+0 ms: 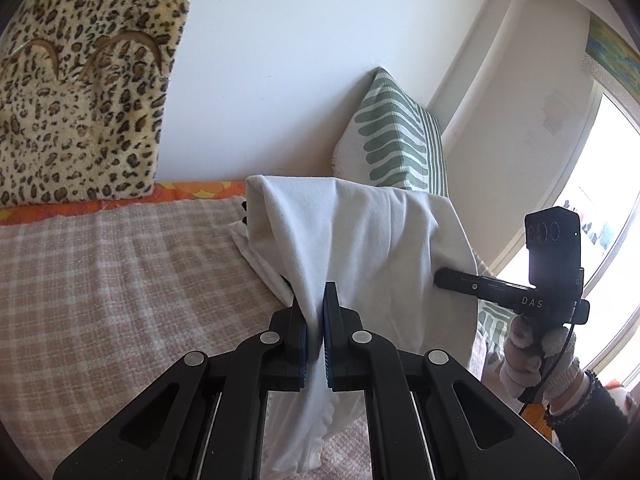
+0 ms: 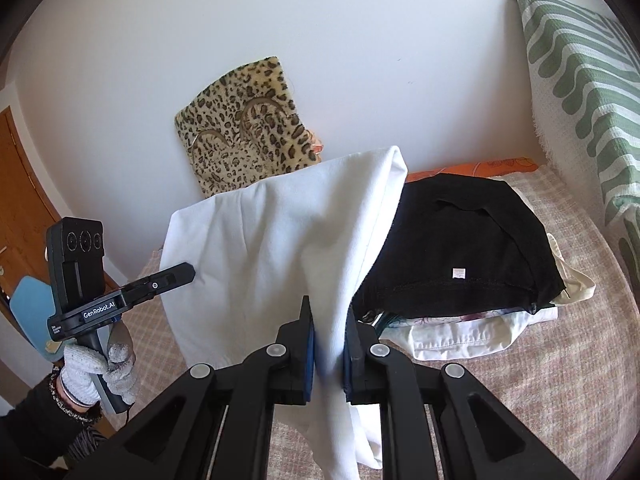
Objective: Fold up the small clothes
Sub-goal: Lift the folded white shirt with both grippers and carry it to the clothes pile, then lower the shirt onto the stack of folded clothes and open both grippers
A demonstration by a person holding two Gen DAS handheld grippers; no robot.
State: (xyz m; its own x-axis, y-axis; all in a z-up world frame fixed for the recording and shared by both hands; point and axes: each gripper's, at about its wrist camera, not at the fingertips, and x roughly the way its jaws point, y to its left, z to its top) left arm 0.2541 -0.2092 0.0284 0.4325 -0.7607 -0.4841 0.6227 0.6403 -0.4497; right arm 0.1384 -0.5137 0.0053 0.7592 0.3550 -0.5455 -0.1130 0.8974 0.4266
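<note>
A white garment hangs lifted above the bed between both grippers; it also shows in the right wrist view. My left gripper is shut on one bunched edge of it. My right gripper is shut on the other edge, and its fingers enter the cloth from the right in the left wrist view. The left gripper's fingertip shows at the cloth's left side in the right wrist view. A pile of clothes with a black garment on top lies on the bed behind the white one.
The bed has a pink checked cover. A leopard-print cushion and a green striped pillow lean on the white wall. A window is at the right, a wooden door at the left.
</note>
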